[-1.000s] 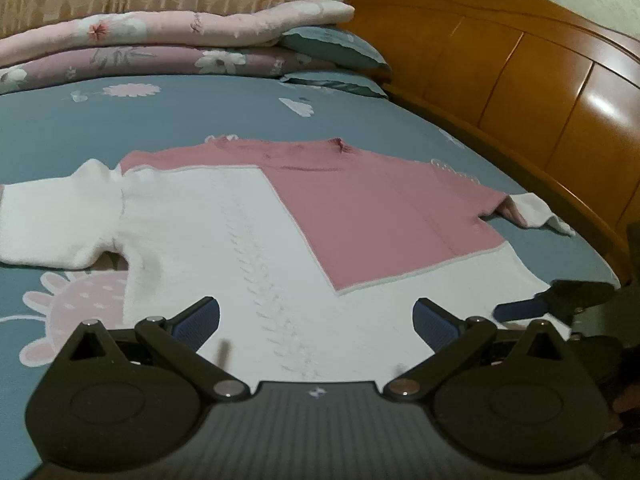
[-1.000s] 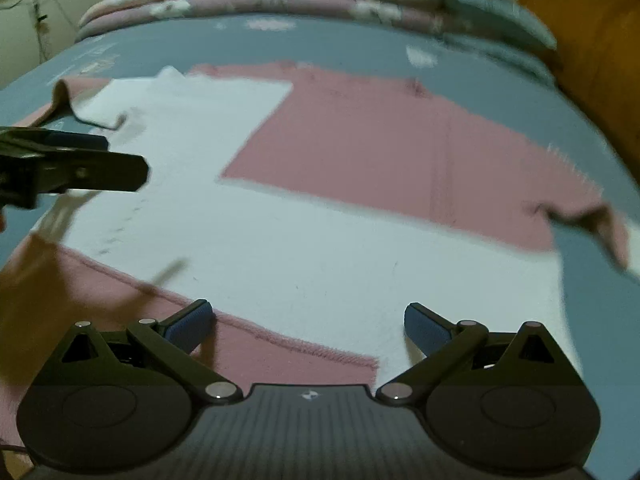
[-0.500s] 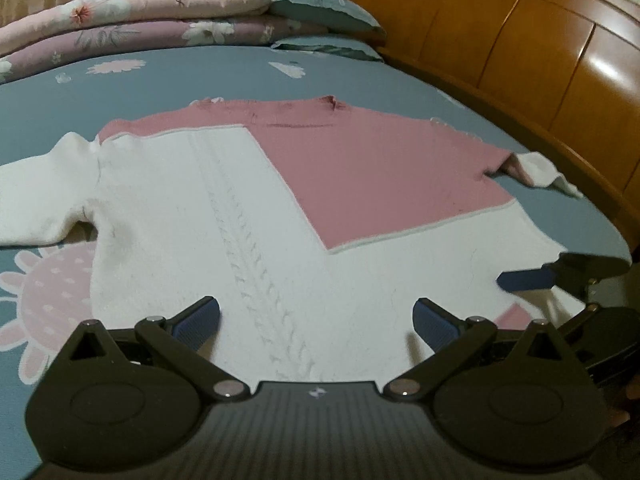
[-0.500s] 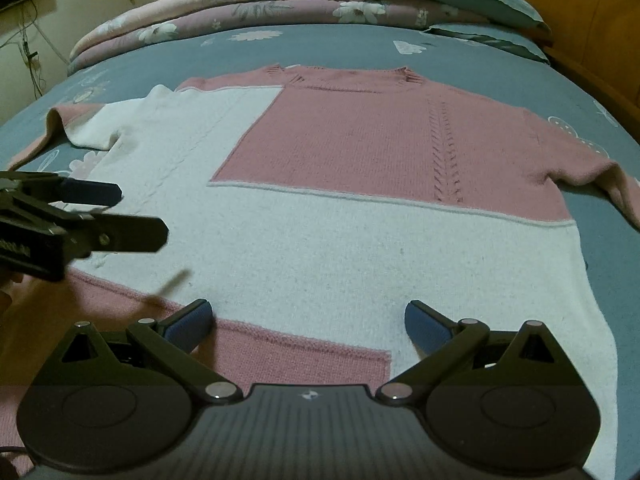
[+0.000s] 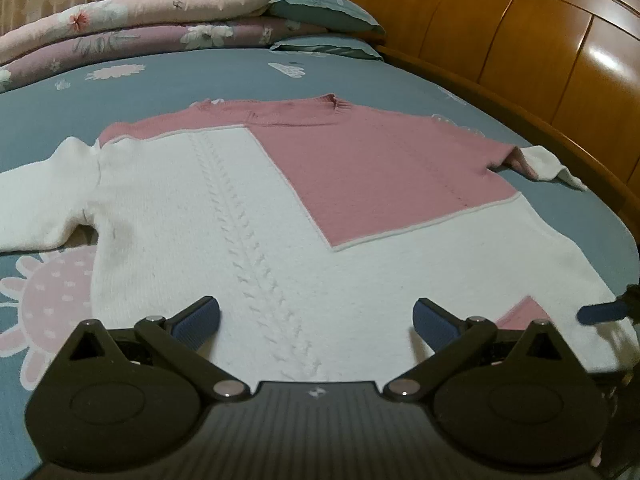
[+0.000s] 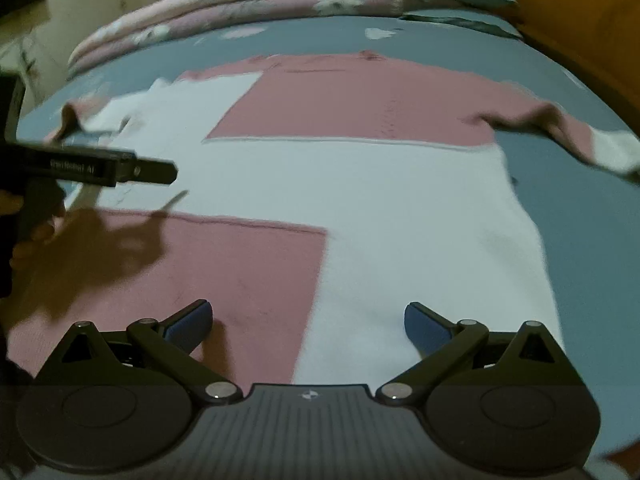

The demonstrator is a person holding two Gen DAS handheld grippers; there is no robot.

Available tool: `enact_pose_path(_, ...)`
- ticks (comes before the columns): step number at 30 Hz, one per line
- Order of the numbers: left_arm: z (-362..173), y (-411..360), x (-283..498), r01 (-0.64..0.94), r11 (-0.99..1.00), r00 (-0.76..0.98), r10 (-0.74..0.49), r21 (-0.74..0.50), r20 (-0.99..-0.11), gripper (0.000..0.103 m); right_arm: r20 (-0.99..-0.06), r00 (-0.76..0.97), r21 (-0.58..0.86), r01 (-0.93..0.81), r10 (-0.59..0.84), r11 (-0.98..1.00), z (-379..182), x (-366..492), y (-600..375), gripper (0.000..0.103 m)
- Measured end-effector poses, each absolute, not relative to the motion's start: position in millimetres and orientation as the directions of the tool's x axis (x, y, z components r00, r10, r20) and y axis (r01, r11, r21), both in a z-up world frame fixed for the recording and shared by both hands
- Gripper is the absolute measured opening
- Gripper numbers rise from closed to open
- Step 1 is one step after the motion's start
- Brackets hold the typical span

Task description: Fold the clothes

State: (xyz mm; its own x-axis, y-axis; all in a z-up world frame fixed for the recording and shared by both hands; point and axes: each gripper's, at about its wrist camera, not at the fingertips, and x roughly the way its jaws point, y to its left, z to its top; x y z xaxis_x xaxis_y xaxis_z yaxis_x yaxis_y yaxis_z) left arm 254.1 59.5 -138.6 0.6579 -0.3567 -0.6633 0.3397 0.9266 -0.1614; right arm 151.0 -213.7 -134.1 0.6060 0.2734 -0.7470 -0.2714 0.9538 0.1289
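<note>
The pink and white sweater [image 5: 248, 216] is lying flat on the bed [image 5: 200, 76], ready for folding. The left tool [image 5: 316, 316] and right tool [image 6: 308, 320] are hanging at its 6 o'clock edge, wide apart, holding nothing.

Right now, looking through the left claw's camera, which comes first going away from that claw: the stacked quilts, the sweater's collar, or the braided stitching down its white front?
1. Braided stitching: just ahead of the left claw, in the middle, on the sweater's white part.
2. Collar: farther up, on the pink part.
3. Stacked quilts: farthest, along the bed's far edge, upper left.
</note>
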Motion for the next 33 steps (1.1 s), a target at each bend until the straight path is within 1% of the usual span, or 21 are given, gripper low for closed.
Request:
enact_pose_path(5, -139, 59, 253, 0.341, 0.928, 0.662, -0.352, -0.152, -0.662, 0.102, -0.705, 0.667, 0.198, -0.139, 0.239, 0.970, -126, 171, -239, 0.103)
enact_pose_path(9, -139, 59, 253, 0.342, 0.927, 0.662, -0.354, -0.155, -0.661, 0.102, -0.710, 0.673, 0.218, -0.069, 0.207, 0.973, -135, 187, -256, 0.103)
enact_pose_path(12, -139, 62, 255, 0.339, 0.924, 0.659, -0.365, -0.174, -0.658, 0.102, -0.701, 0.682, 0.242, -0.047, 0.208, 0.969, -135, 175, -267, 0.103)
enact_pose_path(15, -138, 64, 256, 0.337, 0.922, 0.656, -0.375, -0.191, -0.655, 0.102, -0.724, 0.672, 0.201, -0.013, 0.158, 0.979, -133, 163, -270, 0.103)
enact_pose_path(18, -138, 65, 256, 0.335, 0.921, 0.656, -0.379, -0.198, -0.652, 0.102, -0.691, 0.705, 0.215, -0.009, 0.159, 0.977, -125, 168, -273, 0.103)
enact_pose_path(21, -138, 65, 256, 0.336, 0.921, 0.657, -0.378, -0.195, -0.652, 0.102, -0.648, 0.732, 0.271, -0.036, 0.210, 0.962, -119, 193, -271, 0.103)
enact_pose_path(25, -138, 67, 257, 0.336, 0.919, 0.655, -0.384, -0.205, -0.651, 0.102, -0.693, 0.694, 0.266, -0.008, 0.197, 0.964, -134, 222, -272, 0.103)
enact_pose_path(27, -138, 68, 258, 0.334, 0.918, 0.653, -0.390, -0.216, -0.650, 0.102, -0.677, 0.718, 0.240, 0.004, 0.165, 0.971, -138, 221, -283, 0.103)
enact_pose_path(30, -138, 70, 258, 0.330, 0.916, 0.651, -0.397, -0.230, -0.647, 0.102, -0.661, 0.725, 0.301, 0.021, 0.193, 0.953, -134, 213, -295, 0.103)
enact_pose_path(33, -138, 71, 258, 0.328, 0.916, 0.651, -0.397, -0.231, -0.647, 0.102, -0.666, 0.721, 0.311, 0.040, 0.188, 0.949, -123, 206, -289, 0.103)
